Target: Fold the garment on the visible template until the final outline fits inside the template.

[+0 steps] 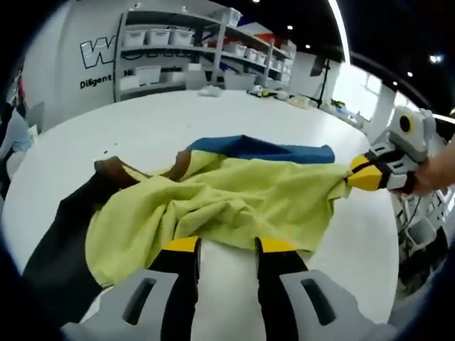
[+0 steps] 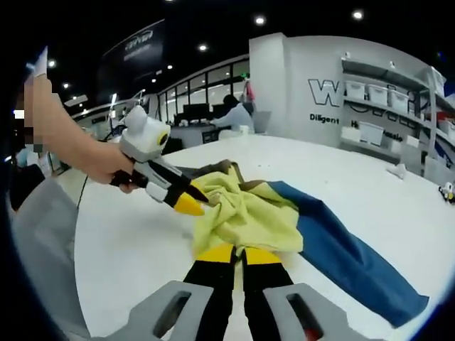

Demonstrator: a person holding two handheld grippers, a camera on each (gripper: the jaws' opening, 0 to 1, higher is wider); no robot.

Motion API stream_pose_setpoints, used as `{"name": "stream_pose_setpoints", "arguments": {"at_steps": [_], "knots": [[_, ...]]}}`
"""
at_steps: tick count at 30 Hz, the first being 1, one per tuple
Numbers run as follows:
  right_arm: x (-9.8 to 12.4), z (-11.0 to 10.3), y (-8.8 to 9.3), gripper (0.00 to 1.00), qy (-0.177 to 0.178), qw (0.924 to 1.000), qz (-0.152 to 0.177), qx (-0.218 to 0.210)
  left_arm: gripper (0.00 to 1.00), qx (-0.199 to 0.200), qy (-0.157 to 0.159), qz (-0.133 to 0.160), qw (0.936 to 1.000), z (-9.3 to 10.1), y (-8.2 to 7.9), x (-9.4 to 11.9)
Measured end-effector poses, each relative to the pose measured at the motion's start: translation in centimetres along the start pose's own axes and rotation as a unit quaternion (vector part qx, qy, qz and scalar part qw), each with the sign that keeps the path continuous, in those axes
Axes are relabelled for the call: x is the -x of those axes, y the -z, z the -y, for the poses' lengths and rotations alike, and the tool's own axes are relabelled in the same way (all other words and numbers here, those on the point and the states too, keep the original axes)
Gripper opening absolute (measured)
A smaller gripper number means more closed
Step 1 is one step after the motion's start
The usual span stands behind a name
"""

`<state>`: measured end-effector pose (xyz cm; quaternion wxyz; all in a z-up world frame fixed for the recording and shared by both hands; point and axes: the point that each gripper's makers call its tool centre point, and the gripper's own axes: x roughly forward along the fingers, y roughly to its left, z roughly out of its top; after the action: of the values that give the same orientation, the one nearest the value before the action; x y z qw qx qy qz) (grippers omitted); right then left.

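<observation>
- While the garment point(image 1: 234, 202) lay bunched on the white table point(image 1: 178, 121), both grippers were at its edges
- Garment was mostly yellow-green, with a blue part point(image 1: 266, 149) on the far side in the left gripper view and a dark brown part point(image 1: 60, 241) to the left
- Left gripper point(image 1: 229, 245): jaws apart, yellow tips at the near hem of the yellow fabric; could not tell if they touched it
- Right gripper point(image 1: 359, 177) came in from the right of the left gripper view, held in a hand point(image 1: 434, 174), tips together on a pulled-out corner of the yellow cloth
- Right gripper view: own jaws point(image 2: 238, 253) nearly closed, yellow fabric bunched right at the tips; blue part point(image 2: 348, 256) ran off to the right across the table point(image 2: 128, 241)
- Left gripper point(image 2: 190, 204) also showed in that view from the left, tip against the yellow fabric, gripped by a hand point(image 2: 106, 167)
- Shelving with white bins point(image 1: 178, 39) stood along the far wall
- No template outline could be made out on the table
</observation>
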<state>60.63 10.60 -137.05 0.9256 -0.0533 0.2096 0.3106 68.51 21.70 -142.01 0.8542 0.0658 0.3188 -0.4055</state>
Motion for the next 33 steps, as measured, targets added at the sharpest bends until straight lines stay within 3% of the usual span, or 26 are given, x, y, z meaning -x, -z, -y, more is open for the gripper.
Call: {"name": "stream_pose_setpoints", "arguments": {"at_steps": [4,8,9,11,13,15,18,22,28,33], "knots": [[0.1,0.0,0.1,0.0,0.001,1.0,-0.003,0.0,0.27,-0.009,-0.002,-0.009,0.9999,0.1,0.1,-1.1],[0.1,0.2,0.1,0.0,0.003,1.0,-0.001,-0.003,0.18,-0.025,-0.016,-0.054,0.9981,-0.8,2.3,-1.2],[0.1,0.3,0.1,0.0,0.004,1.0,-0.001,-0.003,0.17,-0.018,-0.016,-0.038,0.999,-0.8,1.8,-1.0],[0.1,0.3,0.2,0.0,0.004,1.0,0.0,-0.005,0.1,-0.026,-0.03,-0.04,0.9984,-1.2,1.7,-0.9],[0.1,0.3,0.4,0.0,0.004,1.0,-0.002,-0.005,0.09,-0.006,-0.016,-0.033,0.9993,-0.8,1.2,-1.1],[0.1,0.3,0.4,0.0,0.005,1.0,-0.001,-0.007,0.11,0.019,-0.018,-0.008,0.9996,-0.7,0.1,-1.1],[0.2,0.3,0.5,0.0,0.005,1.0,-0.001,-0.007,0.21,0.038,-0.018,-0.001,0.9991,-0.7,-0.1,-1.4],[0.2,0.5,0.5,0.0,0.006,0.9999,-0.001,-0.008,0.21,0.036,-0.02,-0.004,0.9991,-0.7,0.2,-1.8],[0.2,0.7,0.5,0.0,0.007,0.9999,-0.001,-0.008,0.11,0.023,-0.039,-0.007,0.999,-1.3,0.4,-2.5],[0.2,0.8,0.5,0.0,0.008,0.9999,-0.002,-0.01,0.01,0.028,-0.029,-0.008,0.9991,-1.2,0.4,-2.6]]}}
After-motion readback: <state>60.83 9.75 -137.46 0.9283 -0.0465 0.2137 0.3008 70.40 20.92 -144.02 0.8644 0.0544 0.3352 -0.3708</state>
